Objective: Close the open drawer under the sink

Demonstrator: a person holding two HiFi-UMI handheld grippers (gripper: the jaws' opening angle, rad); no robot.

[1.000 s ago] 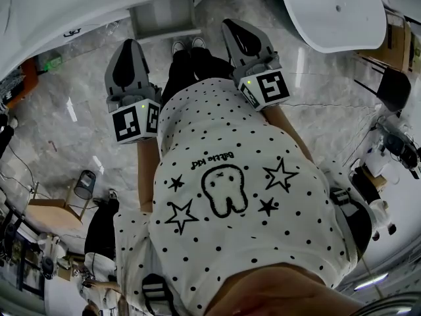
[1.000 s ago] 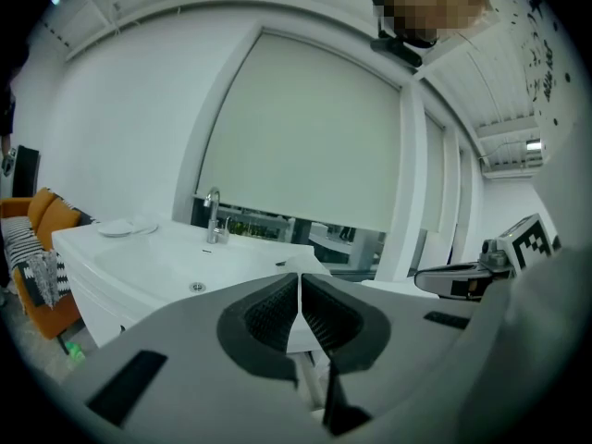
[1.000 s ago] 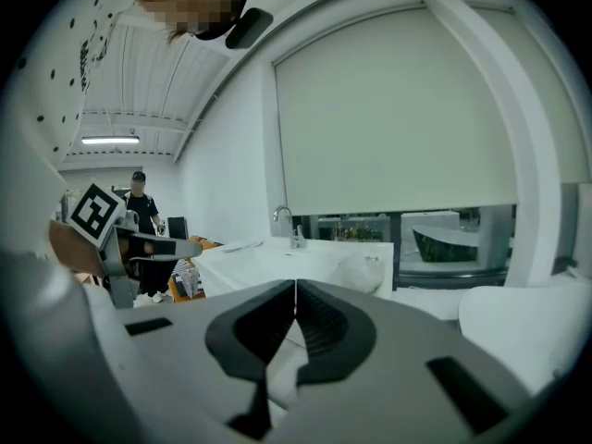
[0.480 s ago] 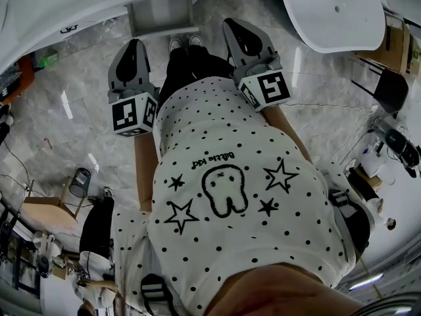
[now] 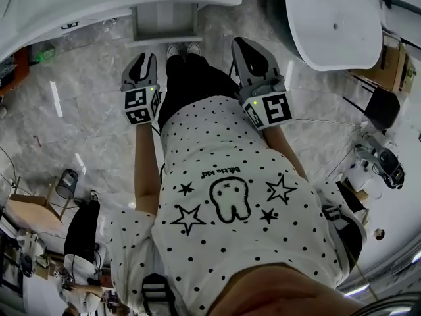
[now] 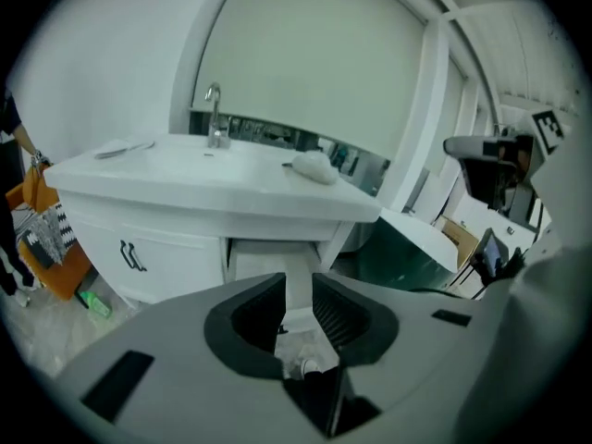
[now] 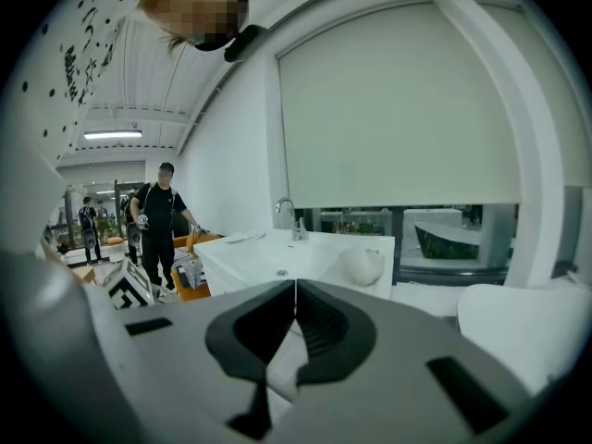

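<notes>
Left tongs (image 6: 299,283) just opening, empty

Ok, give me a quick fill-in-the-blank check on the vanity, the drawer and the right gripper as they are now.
1. The white drawer under the white sink countertop stands ___.
2. In the left gripper view, the crumpled white cloth lies to the ___ of the chrome faucet.
3. The right gripper has its jaws ___, with nothing between them.
4. The dark door handles sit to the drawer's ___ in that view.
Missing words: open; right; shut; left.
</notes>
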